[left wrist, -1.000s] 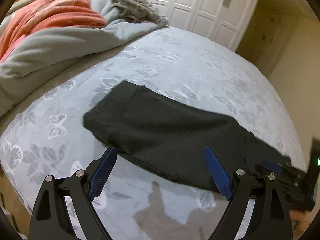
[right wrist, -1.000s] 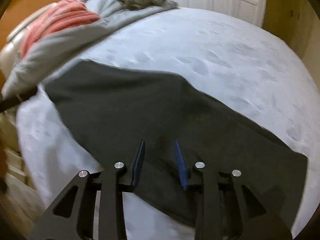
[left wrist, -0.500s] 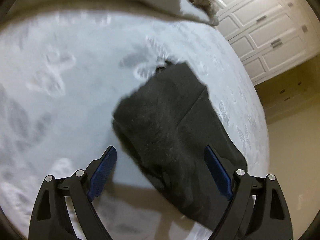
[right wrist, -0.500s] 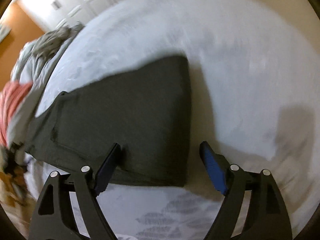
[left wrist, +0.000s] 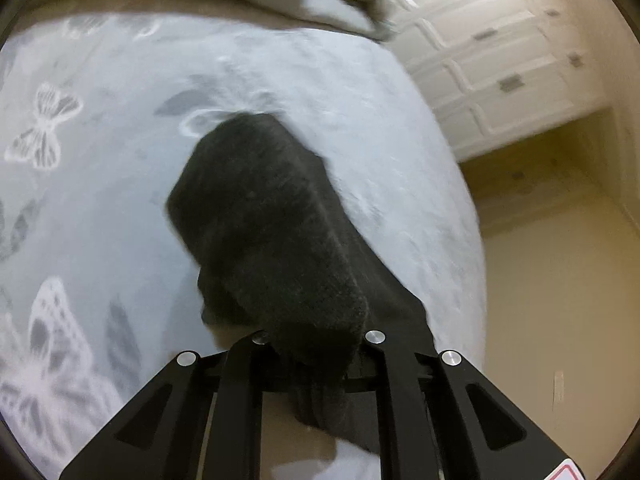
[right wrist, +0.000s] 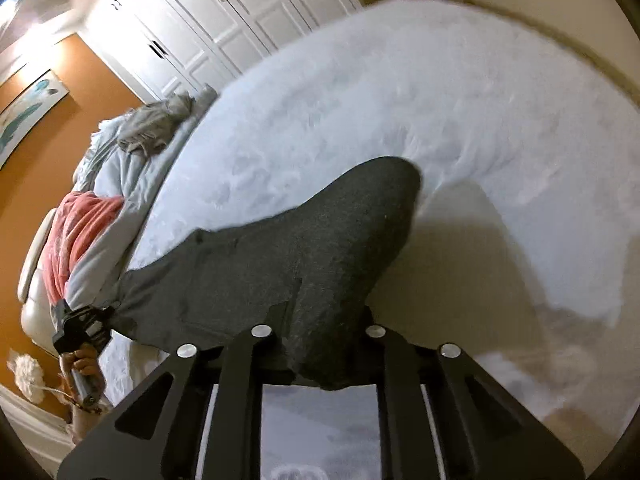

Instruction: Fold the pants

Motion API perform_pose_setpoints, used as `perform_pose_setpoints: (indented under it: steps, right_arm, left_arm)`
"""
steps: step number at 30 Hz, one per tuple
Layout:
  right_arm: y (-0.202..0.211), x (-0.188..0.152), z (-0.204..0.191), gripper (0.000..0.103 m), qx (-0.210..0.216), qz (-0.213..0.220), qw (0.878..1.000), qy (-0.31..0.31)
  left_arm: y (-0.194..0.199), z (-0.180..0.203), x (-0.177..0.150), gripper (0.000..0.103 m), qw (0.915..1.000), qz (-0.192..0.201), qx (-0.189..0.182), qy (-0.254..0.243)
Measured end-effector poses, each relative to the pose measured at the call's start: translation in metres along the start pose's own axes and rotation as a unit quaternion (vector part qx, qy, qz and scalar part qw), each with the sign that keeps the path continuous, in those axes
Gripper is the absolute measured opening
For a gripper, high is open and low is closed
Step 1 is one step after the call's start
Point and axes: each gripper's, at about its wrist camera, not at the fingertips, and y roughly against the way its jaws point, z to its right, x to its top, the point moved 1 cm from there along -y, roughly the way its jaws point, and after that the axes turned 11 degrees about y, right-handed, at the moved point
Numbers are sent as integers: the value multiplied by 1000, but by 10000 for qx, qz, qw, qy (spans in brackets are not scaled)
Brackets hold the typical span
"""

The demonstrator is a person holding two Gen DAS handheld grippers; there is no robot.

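The dark grey pants [left wrist: 272, 232] are seen lying across a pale bedspread [left wrist: 100, 168] printed with butterflies, stretched between the two grippers. In the left wrist view, one end of the garment is bunched up between the jaws of the left gripper [left wrist: 316, 344], which are closing, with the fabric already pinched between them (the blue pads are hidden entirely by the cloth). From there the pants run away up the picture and end in a rounded, folded edge resting on the bed. In the right wrist view, the other end is caught in the same manner by the right gripper [right wrist: 320, 340], its jaws likewise closing on a raised fold of cloth. In that view the pants [right wrist: 288, 256] extend to the left, where the left gripper [right wrist: 80, 324] is visible at the far end of the fabric, with a hand [right wrist: 82, 364] on its handle. A heap of grey and coral bedding [right wrist: 96, 220] is piled at the far side of the bed, and white panelled wardrobe doors [right wrist: 224, 20] are seen beyond it against an orange wall [right wrist: 28, 184].
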Motion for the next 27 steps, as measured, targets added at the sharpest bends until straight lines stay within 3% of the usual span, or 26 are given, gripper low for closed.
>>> perform_pose_setpoints:
  steps: [2,4,5,6,7,8,9,10,12,13,16,19,21,22,23,24,27]
  right_arm:
    - [16,-6,19,12,-368,-168,9991,107]
    - [1,-29,51,22,-992,-1021,9897,174]
    - [-7,-38,62,25,-1606,-1405,9769,139]
    - [-9,-38,64,25,-2012,-1544,9672,161]
    - [2,-31,54,25,-2176,-1227,9675,396]
    - [15,-24,38,25,-2217,-752,9705,584]
    - [23,-20,25,34,-2221,-461,9711,748]
    - [30,-17,-7,55,-1988,-57,9735,1127]
    - [24,-20,-50,60,-1450,119,9776,1523]
    - [7,-26,-86,59,-1050,-26,9767,1871]
    - [-42,-45,-147,59,-588,-549,9666,2433]
    - [-94,-59,-183,61,-820,-916,9525,2786]
    - [-119,-69,-189,59,-1118,-1083,9441,2906]
    - [-131,-70,-185,41,-1280,-1131,9408,2929]
    - [-133,-69,-178,33,-1287,-1010,9443,2856]
    - [-129,-64,-171,12,-1196,-918,9515,2683]
    - [-110,-39,-169,11,-754,-649,9746,2006]
  left_arm:
    - [1,-1,-16,10,9996,-187,137,-164]
    - [-13,-14,-30,10,9973,-497,517,-133]
    - [-18,-20,-33,10,9961,-507,716,-104]
    - [-20,-23,-33,11,9958,-478,781,-82]
    - [-21,-26,-30,12,9960,-479,757,-31]
    - [-20,-27,-29,13,9961,-500,723,22]
    - [-18,-28,-28,13,9964,-515,664,103]
    - [-17,-29,-28,14,9968,-500,603,180]
    - [-16,-28,-28,14,9968,-458,623,188]
    - [-14,-27,-30,14,9968,-423,668,139]
    - [-12,-21,-31,14,9963,-350,779,-21]
    - [-12,-16,-30,15,9958,-312,843,-176]
    - [-11,-15,-30,15,9956,-320,850,-236]
    - [-13,-15,-29,15,9955,-340,844,-262]
    - [-13,-16,-28,15,9956,-361,823,-275]
    - [-13,-16,-27,16,9956,-380,804,-288]
    - [-10,-18,-25,16,9959,-442,730,-296]
